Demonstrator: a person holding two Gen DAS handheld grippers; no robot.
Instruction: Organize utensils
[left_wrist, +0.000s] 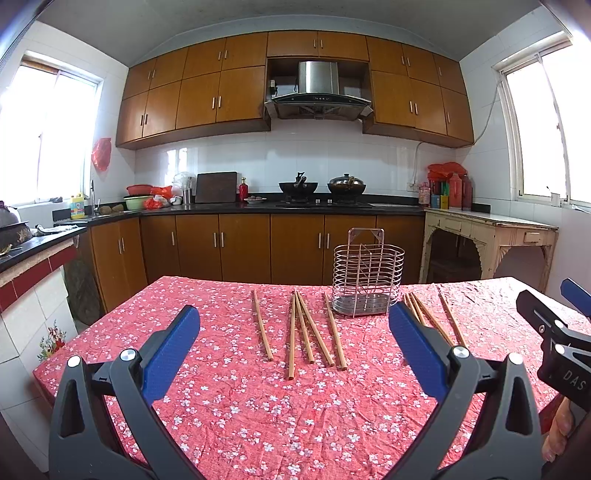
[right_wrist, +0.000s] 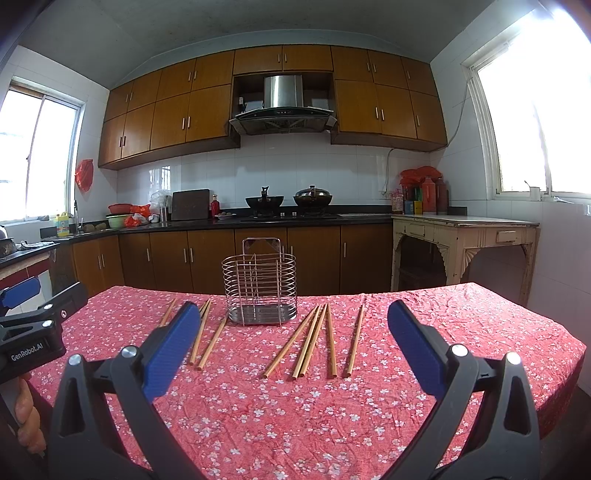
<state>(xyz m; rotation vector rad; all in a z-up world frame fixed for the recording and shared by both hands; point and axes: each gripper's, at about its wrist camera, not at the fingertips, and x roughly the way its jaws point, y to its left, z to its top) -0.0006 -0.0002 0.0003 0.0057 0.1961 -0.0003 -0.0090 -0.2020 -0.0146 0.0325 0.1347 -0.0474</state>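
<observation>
Nothing sorted yet: wire holder (right_wrist: 259, 284) empty, chopsticks (right_wrist: 314, 341) lying either side; both claws wide open, empty.

Wooden chopsticks (right_wrist: 314, 341), wrinkled cloth tablecloth (right_wrist: 295, 413)

Bright daylight, blown-out windows (right_wrist: 546, 122) both sides, glare on wall tiles (left_wrist: 177, 158), strong fisheye bending, dark vignetted corners, sharp focus

A home kitchen: wooden cabinets (left_wrist: 207, 92), range hood (left_wrist: 318, 92), woks on the stove (left_wrist: 321, 201), tiled walls.
</observation>
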